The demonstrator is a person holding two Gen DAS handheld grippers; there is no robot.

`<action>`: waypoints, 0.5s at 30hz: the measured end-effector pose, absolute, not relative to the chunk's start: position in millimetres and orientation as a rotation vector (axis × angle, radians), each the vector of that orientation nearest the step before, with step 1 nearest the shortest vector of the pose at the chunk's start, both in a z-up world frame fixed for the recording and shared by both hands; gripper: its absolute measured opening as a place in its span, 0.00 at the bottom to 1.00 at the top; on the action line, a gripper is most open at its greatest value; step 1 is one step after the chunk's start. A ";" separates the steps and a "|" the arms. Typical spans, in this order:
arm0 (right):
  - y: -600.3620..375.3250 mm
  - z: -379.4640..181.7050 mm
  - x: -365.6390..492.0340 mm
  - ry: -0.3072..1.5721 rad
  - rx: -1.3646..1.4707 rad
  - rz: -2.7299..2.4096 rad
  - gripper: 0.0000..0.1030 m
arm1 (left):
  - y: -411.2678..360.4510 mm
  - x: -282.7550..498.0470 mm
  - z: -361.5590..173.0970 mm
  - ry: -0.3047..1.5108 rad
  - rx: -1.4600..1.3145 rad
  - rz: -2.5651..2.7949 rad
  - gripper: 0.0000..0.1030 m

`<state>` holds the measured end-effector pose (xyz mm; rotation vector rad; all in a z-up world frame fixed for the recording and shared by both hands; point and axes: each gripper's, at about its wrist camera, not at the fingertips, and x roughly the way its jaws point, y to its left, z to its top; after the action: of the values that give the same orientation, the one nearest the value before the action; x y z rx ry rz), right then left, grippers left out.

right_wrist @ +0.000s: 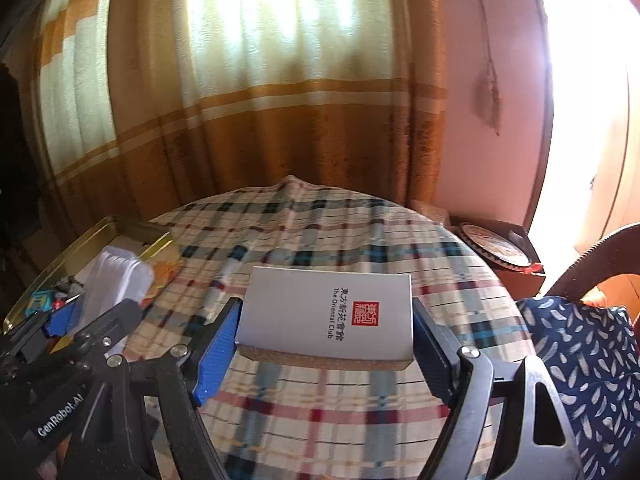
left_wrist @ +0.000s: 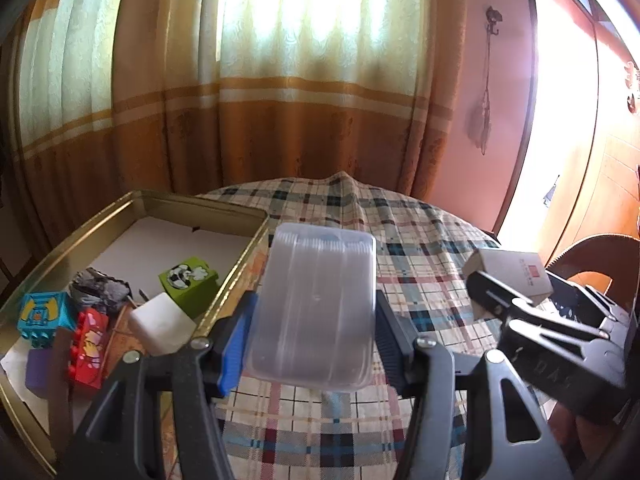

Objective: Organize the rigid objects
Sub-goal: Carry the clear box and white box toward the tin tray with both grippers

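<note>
My left gripper (left_wrist: 314,328) is shut on a translucent plastic box (left_wrist: 316,304) and holds it above the plaid tablecloth, just right of a gold tray (left_wrist: 240,258). The tray holds a green block (left_wrist: 188,280), a white block (left_wrist: 162,322), a red toy brick (left_wrist: 89,346), a blue toy brick (left_wrist: 42,316) and a purple block (left_wrist: 38,372). My right gripper (right_wrist: 324,336) is shut on a grey box with a red seal (right_wrist: 326,312) above the table. The right gripper with its box also shows in the left wrist view (left_wrist: 510,276). The plastic box shows in the right wrist view (right_wrist: 114,280).
A round table with a plaid cloth (right_wrist: 320,220) stands before orange and cream curtains (left_wrist: 280,80). A dark box with a decorated plate (right_wrist: 494,248) sits at the right. A chair with a blue feather-print cushion (right_wrist: 584,352) is at the near right.
</note>
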<state>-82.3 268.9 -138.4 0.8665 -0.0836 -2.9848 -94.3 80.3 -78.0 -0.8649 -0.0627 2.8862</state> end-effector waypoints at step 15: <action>248.2 -134.5 -70.7 -0.045 0.794 -2.966 0.79 | 65.9 -82.5 -74.3 -0.058 -0.823 2.925 0.54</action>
<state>-70.7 248.2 -134.5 0.7937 -0.0455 -2.9663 -82.5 65.9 -74.3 -0.8227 -0.0580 2.9249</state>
